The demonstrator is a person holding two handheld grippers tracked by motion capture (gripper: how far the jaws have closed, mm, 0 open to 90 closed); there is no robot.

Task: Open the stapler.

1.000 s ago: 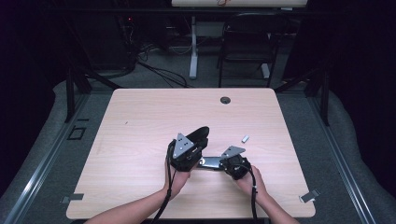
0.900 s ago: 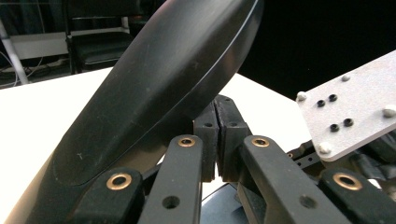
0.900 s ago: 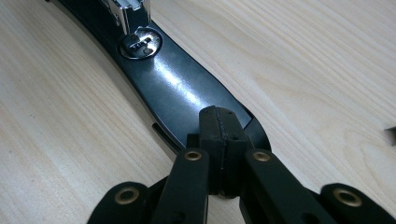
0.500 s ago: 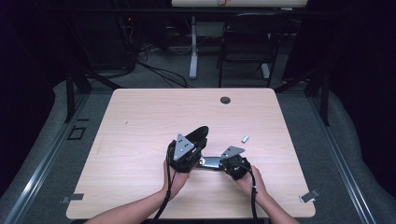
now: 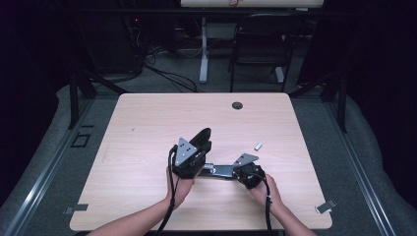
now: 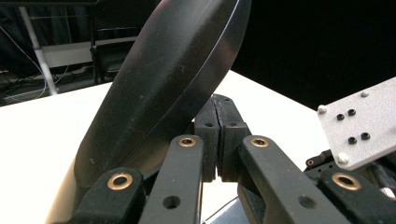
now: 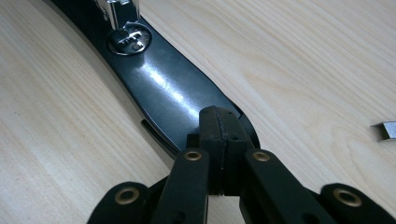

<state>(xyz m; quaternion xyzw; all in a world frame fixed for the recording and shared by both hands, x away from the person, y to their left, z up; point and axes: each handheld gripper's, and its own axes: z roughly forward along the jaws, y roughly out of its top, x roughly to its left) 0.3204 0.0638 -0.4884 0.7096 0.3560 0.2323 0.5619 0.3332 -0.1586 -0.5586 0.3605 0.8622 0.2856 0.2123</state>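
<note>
Stapler (image 5: 216,169) count: one, black, opened out flat-ish near the front middle of the counter (image 5: 147,123). Its base lies on the wood, its top arm (image 6: 163,88) tilts up and away. One small strip of staples (image 5: 257,146) lies just right of it, apart. One round grommet hole (image 5: 237,105) sits near the far edge.

Left gripper (image 5: 193,157): jaws pressed together, no gap, tips right beside the raised top arm; whether it is pinched I can't tell. Right gripper (image 7: 223,126): jaws together too, tips resting on the base end (image 7: 173,98).

Both forearms come in from the near edge, the hands wrapped around the gripper bodies and angled inward at the stapler.
</note>
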